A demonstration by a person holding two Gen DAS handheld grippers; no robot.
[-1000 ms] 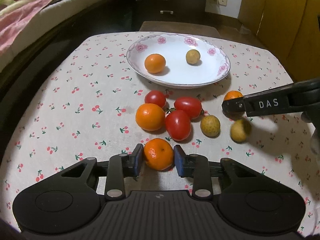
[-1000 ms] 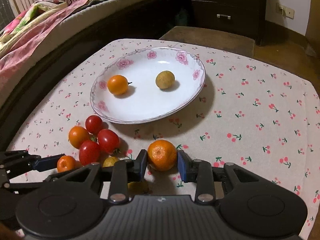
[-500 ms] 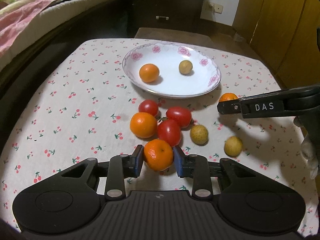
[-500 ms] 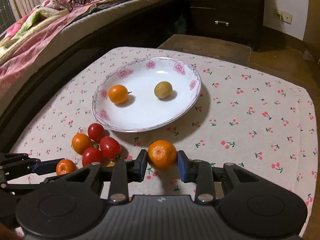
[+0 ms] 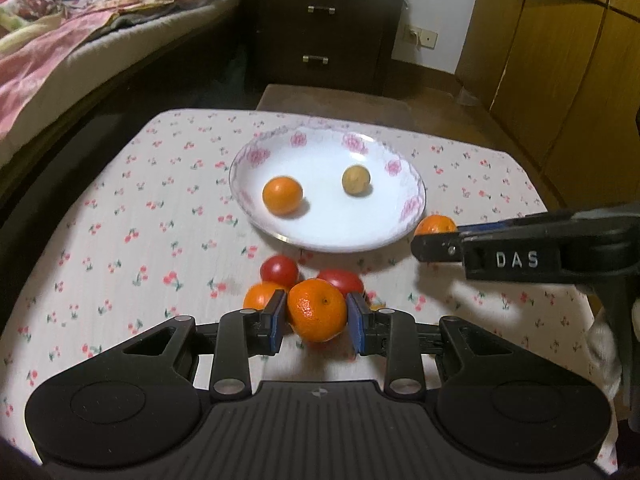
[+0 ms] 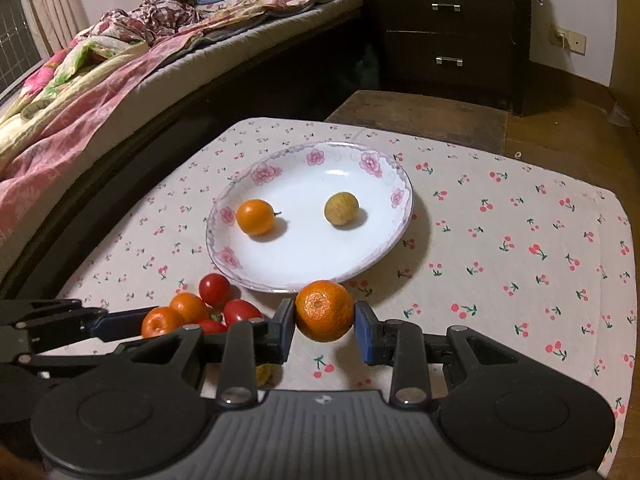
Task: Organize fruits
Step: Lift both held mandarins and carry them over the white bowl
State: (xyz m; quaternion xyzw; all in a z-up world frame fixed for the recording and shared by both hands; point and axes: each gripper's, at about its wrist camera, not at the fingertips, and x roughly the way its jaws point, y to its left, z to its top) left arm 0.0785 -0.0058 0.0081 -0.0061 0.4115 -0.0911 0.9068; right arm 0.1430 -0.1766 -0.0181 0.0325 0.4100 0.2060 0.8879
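Both mandarins have come up off the cherry-print cloth since a second ago, the left one rising more, with the loose fruit now sitting lower behind it. Left gripper (image 5: 317, 317) is clamped on a mandarin (image 5: 317, 310), its blue pads pressing the dimpled peel at either side; right gripper (image 6: 325, 325) pinches a second mandarin (image 6: 324, 311) the same way, stem scar facing up. Holding each across its widest part looks sensible, since round waxy skin would roll out of a shallower pinch. At twelve o'clock from both grippers sits the glossy white plate (image 6: 386, 252) with pink flowers on its rim, already carrying a small orange fruit (image 6: 256, 217) and a dull tan one (image 6: 341, 209), so it seems the collecting spot. Smooth red tomatoes (image 6: 214, 290) wait on the surface (image 6: 520, 280) at the left gripper's side.
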